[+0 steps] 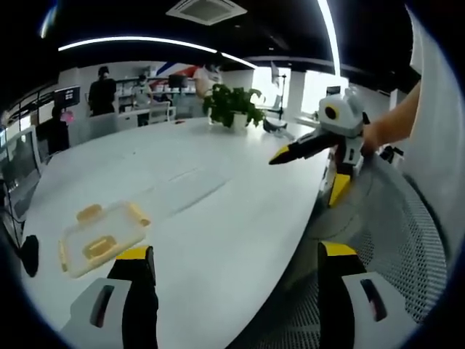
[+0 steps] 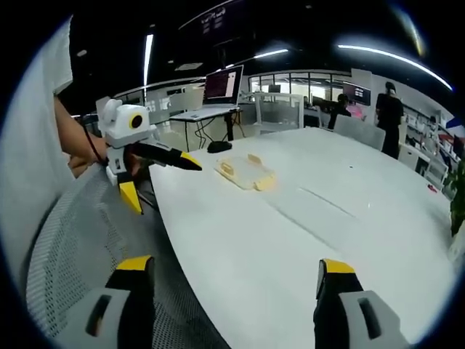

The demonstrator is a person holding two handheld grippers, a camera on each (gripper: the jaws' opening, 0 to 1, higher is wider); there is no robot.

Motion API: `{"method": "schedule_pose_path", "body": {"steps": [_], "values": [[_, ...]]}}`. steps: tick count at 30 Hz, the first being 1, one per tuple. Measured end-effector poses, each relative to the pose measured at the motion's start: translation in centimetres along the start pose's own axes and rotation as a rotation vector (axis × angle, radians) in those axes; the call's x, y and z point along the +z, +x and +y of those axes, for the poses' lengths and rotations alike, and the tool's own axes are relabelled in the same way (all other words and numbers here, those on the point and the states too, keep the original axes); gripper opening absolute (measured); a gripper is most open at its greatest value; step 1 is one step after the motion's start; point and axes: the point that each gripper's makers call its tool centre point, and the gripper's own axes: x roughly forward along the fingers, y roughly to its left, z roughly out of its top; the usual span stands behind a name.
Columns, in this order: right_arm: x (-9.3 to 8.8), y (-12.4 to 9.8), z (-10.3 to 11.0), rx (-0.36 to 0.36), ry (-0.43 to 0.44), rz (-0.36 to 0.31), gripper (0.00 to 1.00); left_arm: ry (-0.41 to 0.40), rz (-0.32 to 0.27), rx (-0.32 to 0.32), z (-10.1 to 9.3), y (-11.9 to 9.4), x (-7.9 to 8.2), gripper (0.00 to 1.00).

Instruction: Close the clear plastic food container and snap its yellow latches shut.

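Observation:
The clear plastic food container with yellow latches lies on the white table, just left of and beyond my left gripper, whose jaws stand wide apart with nothing between them. In the right gripper view the container sits farther off near the table's edge, with my right gripper open and holding nothing, well short of it. Each gripper shows in the other's view, held in a hand above the table's edge with jaws spread: the right gripper and the left gripper. Whether the lid is pressed down is unclear.
A grey mesh chair stands against the table's curved edge, under both grippers. A potted plant stands at the table's far end. Several people and desks with a laptop are in the background.

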Motion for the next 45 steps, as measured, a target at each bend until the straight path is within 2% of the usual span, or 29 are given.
{"method": "schedule_pose_path", "body": {"steps": [9,16,25,28,31,35,40,45], "values": [[0.2,0.1,0.7,0.044,-0.005,0.004,0.92,-0.001,0.006,0.014,0.3,0.0,0.1,0.91],[1.4,1.4,0.4,0.064,-0.016,-0.007,0.91,-0.010,0.000,0.023,0.8,-0.1,0.5,0.91],[3.0,3.6,0.3,0.101,-0.034,-0.013,0.90,-0.009,-0.002,0.059,3.5,-1.0,1.1,0.90],[4.1,4.1,0.0,0.106,0.018,-0.052,0.90,-0.014,0.007,0.072,4.4,-1.4,0.8,0.89],[4.0,4.9,-0.2,0.107,-0.050,-0.010,0.89,-0.022,0.017,0.088,5.4,-1.8,0.4,0.88],[4.6,5.9,-0.1,0.131,-0.037,-0.016,0.89,-0.028,0.030,0.107,6.5,-2.1,0.2,0.87],[5.1,6.8,0.0,0.156,-0.055,-0.010,0.88,0.009,0.062,0.090,6.6,-2.0,-0.1,0.87],[5.6,7.8,-0.2,0.171,-0.072,-0.006,0.87,0.010,0.070,0.091,7.1,-2.1,-0.3,0.87]]}}
